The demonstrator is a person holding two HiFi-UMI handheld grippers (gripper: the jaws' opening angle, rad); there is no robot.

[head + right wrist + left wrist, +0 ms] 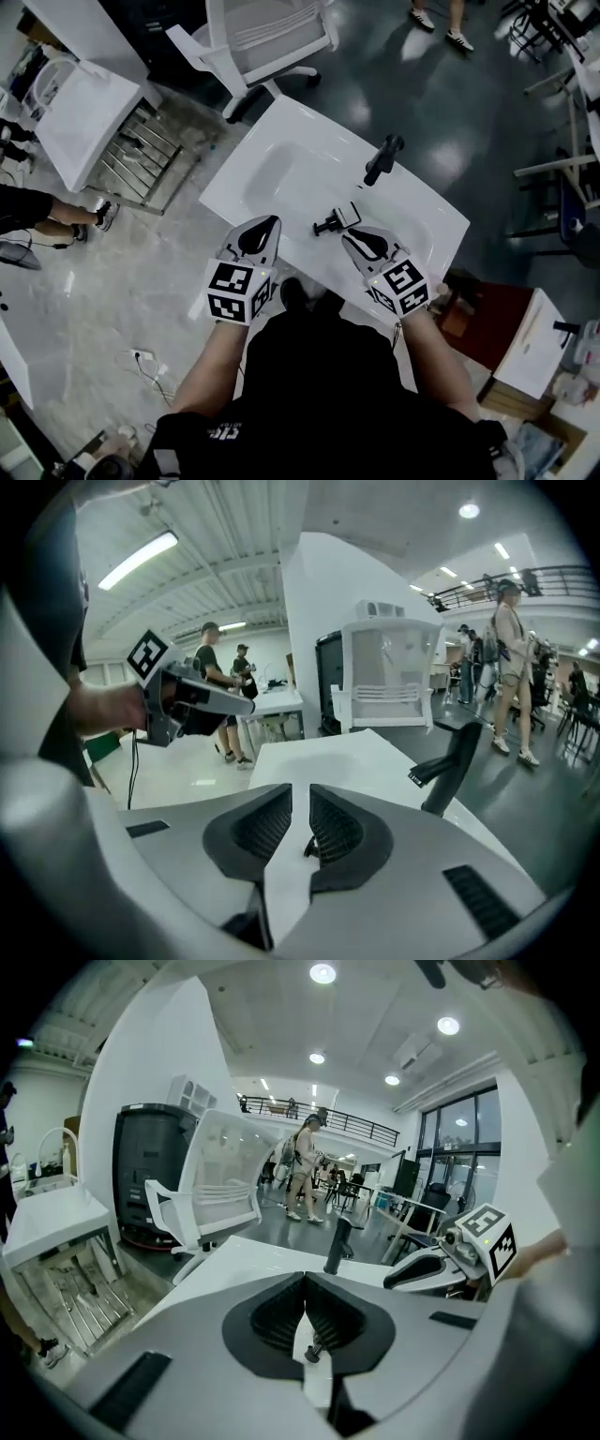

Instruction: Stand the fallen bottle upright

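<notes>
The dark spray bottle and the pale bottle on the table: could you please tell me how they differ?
The dark spray bottle stands upright; the pale bottle lies on its side. The dark spray bottle is dark all over; the pale bottle has only a dark top. Both rest on the white table.

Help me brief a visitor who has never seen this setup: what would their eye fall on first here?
First, the left gripper and right gripper, each with a black-and-white marker cube, held over the near edge of a white table. Next, a small bottle lying on its side just ahead of the right gripper, and a tall dark object standing farther back on the table.
</notes>
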